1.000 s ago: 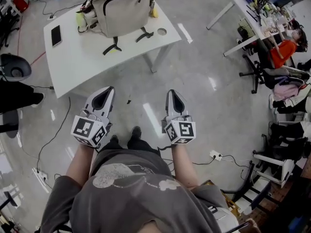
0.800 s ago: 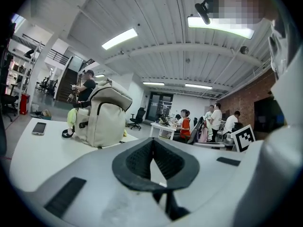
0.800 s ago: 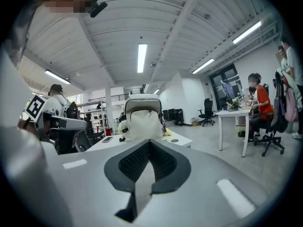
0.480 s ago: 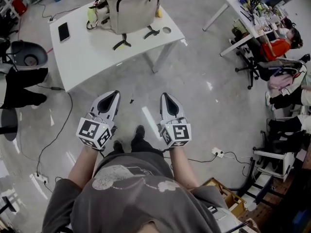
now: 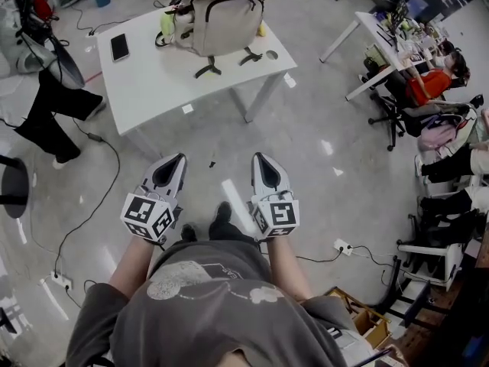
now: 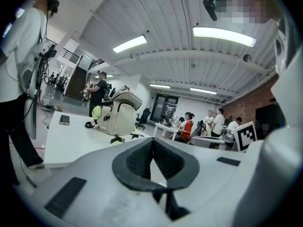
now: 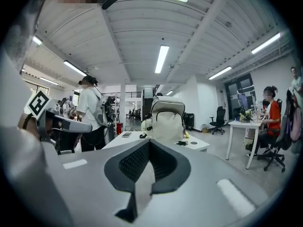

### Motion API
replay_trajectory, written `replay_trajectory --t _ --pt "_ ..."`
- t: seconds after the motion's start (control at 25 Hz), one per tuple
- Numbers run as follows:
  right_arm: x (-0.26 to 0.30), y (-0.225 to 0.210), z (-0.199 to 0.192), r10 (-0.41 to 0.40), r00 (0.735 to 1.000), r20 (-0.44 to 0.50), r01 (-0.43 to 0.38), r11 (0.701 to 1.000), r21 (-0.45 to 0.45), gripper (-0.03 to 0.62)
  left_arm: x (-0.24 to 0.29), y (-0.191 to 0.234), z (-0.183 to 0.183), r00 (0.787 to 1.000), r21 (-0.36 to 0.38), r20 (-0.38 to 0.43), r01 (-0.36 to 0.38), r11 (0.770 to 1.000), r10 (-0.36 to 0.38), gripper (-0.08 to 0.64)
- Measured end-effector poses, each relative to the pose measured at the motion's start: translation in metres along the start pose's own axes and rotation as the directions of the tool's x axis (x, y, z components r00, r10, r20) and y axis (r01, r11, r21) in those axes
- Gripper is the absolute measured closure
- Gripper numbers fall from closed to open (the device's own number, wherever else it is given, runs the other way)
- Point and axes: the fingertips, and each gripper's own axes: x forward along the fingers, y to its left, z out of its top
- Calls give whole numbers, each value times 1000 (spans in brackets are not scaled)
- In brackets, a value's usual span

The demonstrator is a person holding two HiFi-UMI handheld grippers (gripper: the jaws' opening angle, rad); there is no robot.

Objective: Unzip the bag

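Left gripper (image 5: pixel 175 161) and right gripper (image 5: pixel 260 160) both clenched with nothing between the jaws, held side by side over the floor. Beige backpack (image 5: pixel 231 15) stands upright on the white table (image 5: pixel 164 75), well ahead of both, beside a phone (image 5: pixel 119 47).

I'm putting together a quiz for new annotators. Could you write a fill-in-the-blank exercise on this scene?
1. The beige backpack stands on a white ____.
2. In the head view, the phone lies to the backpack's ____.
3. The left gripper and right gripper both have their jaws ____, with nothing between them.
4. Neither gripper touches the backpack; both are held over the ____.

Missing words: table; left; shut; floor.
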Motion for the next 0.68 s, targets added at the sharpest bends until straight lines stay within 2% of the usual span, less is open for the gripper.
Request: replay_trajectory --t 0.4,0.68 --pt "-19 4 -1 -38 999 -6 38 999 33 594 -18 -3 -1 1000 -11 6 19 1000 -19 554" --pt "-44 15 -6 -23 1000 -11 23 999 26 594 -39 -26 -3 999 -26 21 38 999 -38 554"
